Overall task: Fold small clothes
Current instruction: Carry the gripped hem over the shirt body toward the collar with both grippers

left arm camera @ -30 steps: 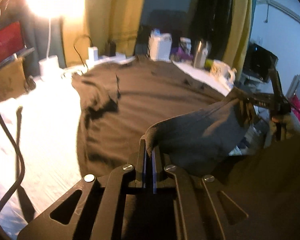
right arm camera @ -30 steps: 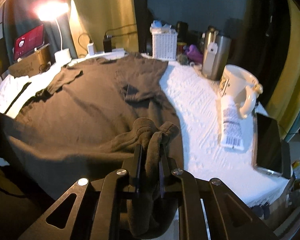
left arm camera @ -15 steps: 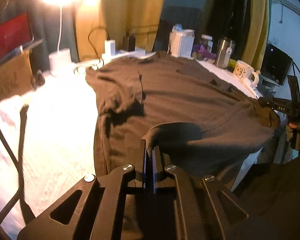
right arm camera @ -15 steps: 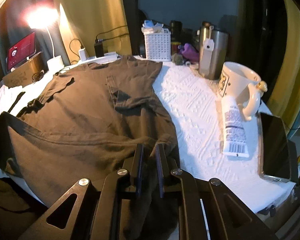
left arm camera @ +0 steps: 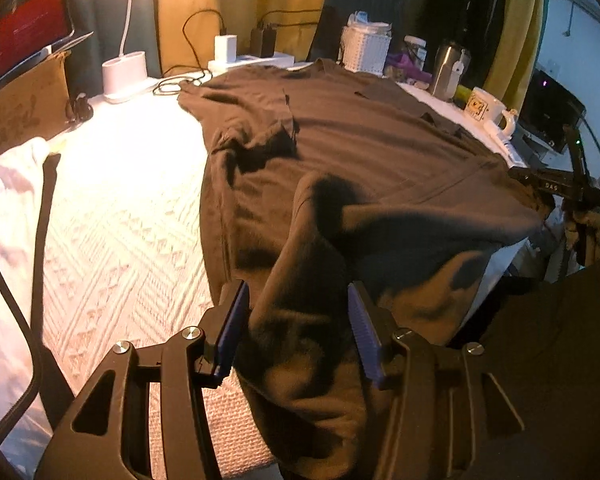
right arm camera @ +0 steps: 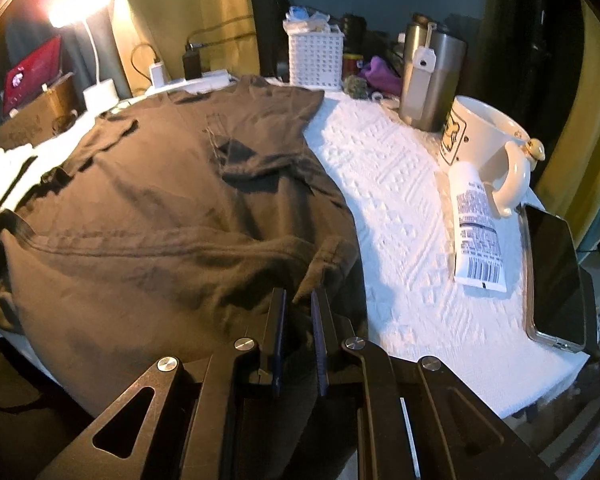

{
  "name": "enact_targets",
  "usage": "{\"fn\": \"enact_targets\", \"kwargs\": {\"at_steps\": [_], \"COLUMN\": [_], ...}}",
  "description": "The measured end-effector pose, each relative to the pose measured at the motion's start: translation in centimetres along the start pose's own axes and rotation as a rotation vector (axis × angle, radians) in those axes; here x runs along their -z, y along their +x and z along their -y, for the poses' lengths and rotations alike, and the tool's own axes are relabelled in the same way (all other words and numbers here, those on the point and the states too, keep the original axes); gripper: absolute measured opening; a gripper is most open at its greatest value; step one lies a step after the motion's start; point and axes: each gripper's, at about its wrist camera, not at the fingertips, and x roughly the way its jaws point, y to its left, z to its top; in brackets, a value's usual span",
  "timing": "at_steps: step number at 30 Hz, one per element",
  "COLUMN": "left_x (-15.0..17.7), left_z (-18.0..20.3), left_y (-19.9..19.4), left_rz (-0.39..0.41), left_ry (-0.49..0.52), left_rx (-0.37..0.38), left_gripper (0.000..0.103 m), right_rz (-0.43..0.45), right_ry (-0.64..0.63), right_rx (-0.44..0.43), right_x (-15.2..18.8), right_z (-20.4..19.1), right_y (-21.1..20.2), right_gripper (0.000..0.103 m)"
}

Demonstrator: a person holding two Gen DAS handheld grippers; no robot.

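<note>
A dark brown T-shirt (left arm camera: pixel 380 140) lies spread on the white textured table cover (left arm camera: pixel 120 220), collar toward the far side. Its near hem hangs over the front edge. My left gripper (left arm camera: pixel 297 286) is at the shirt's near left corner; its jaws are opening and a loose fold of hem sits between them without being pressed. My right gripper (right arm camera: pixel 299 294) is shut on the near right corner of the T-shirt (right arm camera: pixel 172 200), with bunched fabric pinched between its blue pads. In the left wrist view, the right gripper (left arm camera: pixel 540 188) shows at the far right, held by a hand.
Right of the shirt lie a white mug (right arm camera: pixel 488 140), a white tube (right arm camera: pixel 476 228) and a phone (right arm camera: pixel 556 272) near the edge. A steel tumbler (right arm camera: pixel 432 80), a white basket (right arm camera: pixel 316 60), chargers and a lamp base (left arm camera: pixel 124 72) line the back. A cardboard box (left arm camera: pixel 20 112) stands left.
Both grippers came down and the lifted hem settled onto the table. The left jaws, shut on the hem before, have spread apart and released it. The right stays shut.
</note>
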Motion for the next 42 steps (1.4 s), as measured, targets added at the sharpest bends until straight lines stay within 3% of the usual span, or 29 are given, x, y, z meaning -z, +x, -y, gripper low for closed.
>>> {"fn": "enact_targets", "kwargs": {"at_steps": [7,9,10,11,12,14,20,23,26,28,30,31,34,37,39,42], "left_x": [0.2,0.1,0.0,-0.2,-0.3,-0.8,-1.8,-2.0,-1.7,-1.4,-1.2,-1.2,-1.2,-1.0,-1.2,-1.6], "left_z": [-0.6,-0.3,0.0,0.0,0.0,0.2,0.8,1.2,1.1,0.9,0.9,0.8,0.4,0.3,0.0,0.1], "left_y": [0.3,0.2,0.2,0.1,0.0,-0.5,-1.6,-1.4,-0.4,0.0,0.3,0.6,1.2,1.3,1.0,-0.3], "left_rz": [0.021,0.029,0.037,0.044,0.054,0.083,0.141,0.141,0.114,0.097,0.086,0.083,0.068,0.082,0.101,0.147], "left_ry": [-0.050,-0.031,-0.025,-0.024,-0.025,-0.028,-0.010,0.004,-0.008,-0.014,-0.009,-0.006,-0.018,-0.033,-0.053,-0.057], "left_rx": [-0.007,-0.007,-0.014,-0.018,-0.021,-0.026,-0.022,-0.017,-0.019,-0.015,-0.037,-0.052,-0.036,-0.017,-0.018,-0.030], "left_gripper": [0.048,0.021,0.016,0.012,0.010,0.009,0.009,0.009,0.009,0.009,0.010,0.010,0.011,0.010,0.001,0.001], "right_rz": [-0.001,-0.004,-0.004,-0.003,-0.003,0.006,0.038,0.058,0.016,0.022,0.020,0.025,0.051,0.086,0.113,0.140], "right_ry": [0.024,0.033,0.036,0.040,0.045,0.062,0.109,0.098,0.064,0.049,0.045,0.041,0.003,-0.024,-0.030,-0.040], "right_rx": [0.015,0.015,0.015,0.013,0.011,0.016,-0.033,-0.059,-0.066,-0.051,-0.054,-0.052,-0.013,0.003,0.011,0.020], "right_x": [0.1,0.0,0.0,0.0,-0.1,-0.1,-0.5,-0.9,-0.9,-0.7,-0.7,-0.8,-1.2,-1.8,-2.2,-2.8], "right_z": [0.8,1.0,1.0,1.1,1.2,1.5,2.4,1.9,1.0,0.8,0.8,0.9,0.5,0.4,0.4,0.4], "right_y": [0.1,0.2,0.3,0.4,0.5,0.6,0.6,0.6,1.8,1.9,1.8,1.6,0.6,-0.9,-1.8,-2.9], "right_gripper": [0.013,0.015,0.017,0.026,0.051,0.078,0.078,0.076,0.045,0.037,0.019,0.016,0.008,0.007,0.007,0.007]}}
